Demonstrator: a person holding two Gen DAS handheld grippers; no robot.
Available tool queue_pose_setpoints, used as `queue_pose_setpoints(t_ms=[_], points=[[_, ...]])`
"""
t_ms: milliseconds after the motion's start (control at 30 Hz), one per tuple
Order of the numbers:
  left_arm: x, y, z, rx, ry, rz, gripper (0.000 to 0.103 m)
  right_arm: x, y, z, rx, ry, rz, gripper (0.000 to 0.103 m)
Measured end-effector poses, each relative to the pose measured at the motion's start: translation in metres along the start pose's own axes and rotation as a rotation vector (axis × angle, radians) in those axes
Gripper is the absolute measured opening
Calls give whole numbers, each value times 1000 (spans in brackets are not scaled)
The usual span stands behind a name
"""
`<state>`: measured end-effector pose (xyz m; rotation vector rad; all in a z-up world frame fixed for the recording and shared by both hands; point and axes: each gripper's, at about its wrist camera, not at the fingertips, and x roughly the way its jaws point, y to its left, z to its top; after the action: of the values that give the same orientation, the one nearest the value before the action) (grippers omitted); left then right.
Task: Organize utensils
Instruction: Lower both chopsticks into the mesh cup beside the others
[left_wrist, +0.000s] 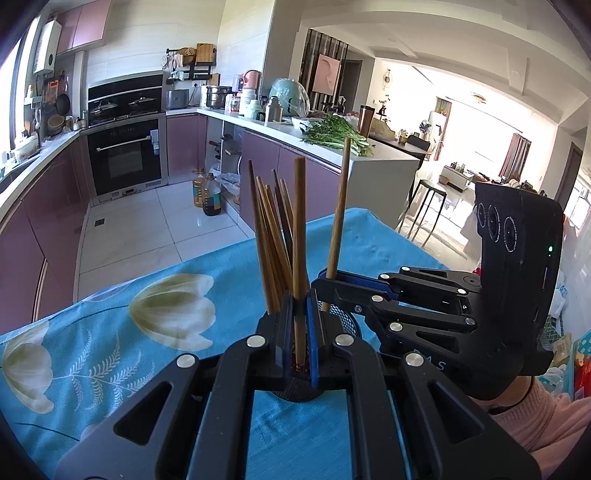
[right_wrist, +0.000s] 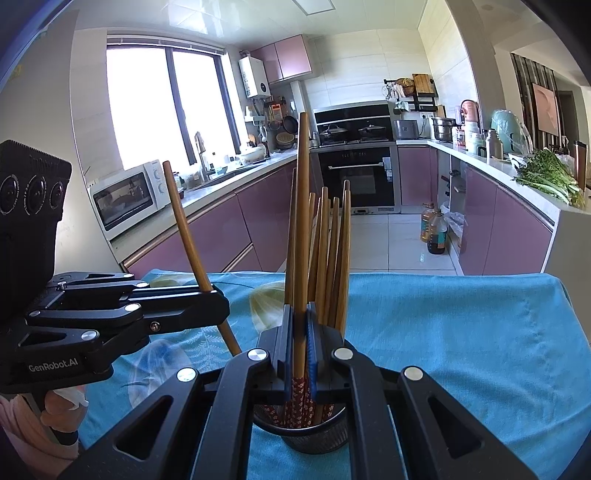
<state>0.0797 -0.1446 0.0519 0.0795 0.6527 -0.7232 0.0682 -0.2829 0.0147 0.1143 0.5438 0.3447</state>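
Holding: left tool (left_wrist: 300, 317) pinches one chopstick (left_wrist: 299, 229) above the cup (right_wrist: 300, 435).
Right tool (right_wrist: 300, 332): pinches another chopstick (right_wrist: 302, 229) above the cup.

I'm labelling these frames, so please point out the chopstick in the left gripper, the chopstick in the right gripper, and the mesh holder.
Left gripper's chopstick (left_wrist: 299, 236): left wrist view, mid shaft above the fingers.
Right gripper's chopstick (right_wrist: 302, 221): right wrist view, mid shaft.
Mesh holder (right_wrist: 300, 441): right wrist view, front wall.
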Motion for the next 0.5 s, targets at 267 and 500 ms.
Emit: queue_pose_setpoints(t_ms=[267,500], points=[[5,0,-1,6,3,9,8,4,-1,-4,1,14,3,6],[8,3,1,1,2,19,8,5,-3,-5,-2,25,6,6]])
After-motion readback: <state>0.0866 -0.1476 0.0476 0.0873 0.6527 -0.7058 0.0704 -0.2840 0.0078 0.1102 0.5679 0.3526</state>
